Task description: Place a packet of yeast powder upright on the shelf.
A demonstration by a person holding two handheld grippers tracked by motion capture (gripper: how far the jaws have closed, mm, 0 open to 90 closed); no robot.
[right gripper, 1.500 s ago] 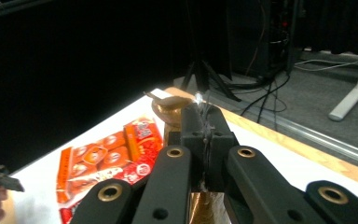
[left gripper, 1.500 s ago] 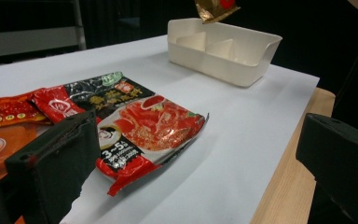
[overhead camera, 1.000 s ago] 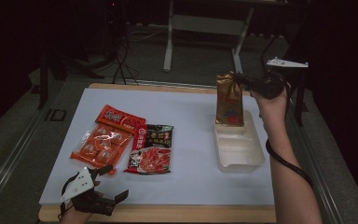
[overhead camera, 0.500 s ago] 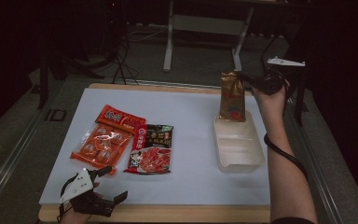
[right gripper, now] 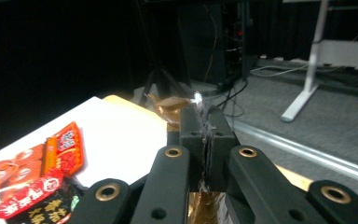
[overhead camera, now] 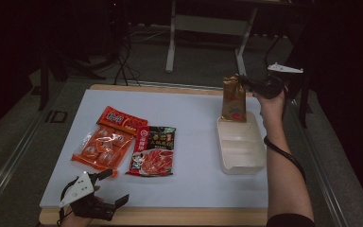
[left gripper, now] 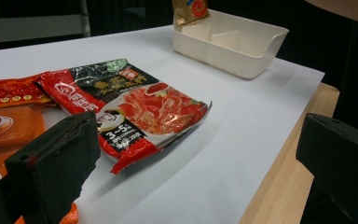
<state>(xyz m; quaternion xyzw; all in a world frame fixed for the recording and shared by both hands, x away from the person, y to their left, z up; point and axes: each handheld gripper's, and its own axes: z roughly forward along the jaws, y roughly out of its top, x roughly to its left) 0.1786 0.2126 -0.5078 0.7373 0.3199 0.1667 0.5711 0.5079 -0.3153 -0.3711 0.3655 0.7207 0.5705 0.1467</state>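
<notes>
Down at the near left corner of the desk (overhead camera: 194,118), the left gripper (overhead camera: 105,189) rests with its jaws spread wide and nothing between them, pointing at the packets. Just beyond it, toward the left edge, lies an orange packet (overhead camera: 101,147), its far end overlapping a red packet (overhead camera: 123,120). Beside those, nearer the middle, lies a flat red-and-black packet (overhead camera: 153,150) printed with sliced meat. None of the three looks touched.

Over by the right edge sits a white divided tray (overhead camera: 242,149), with both compartments apparently bare. At its far end the right gripper (overhead camera: 244,81) is clamped on the top seam of a golden-brown pouch (overhead camera: 234,98), which hangs upright with its bottom at or just inside the tray's far compartment. So, by my reckoning, the first item is only now going in, and three packets remain.

Whether the pouch's base already touches the tray floor I can't tell. In the right gripper view the jaws cover most of the pouch, and the room behind is too dark to read.
</notes>
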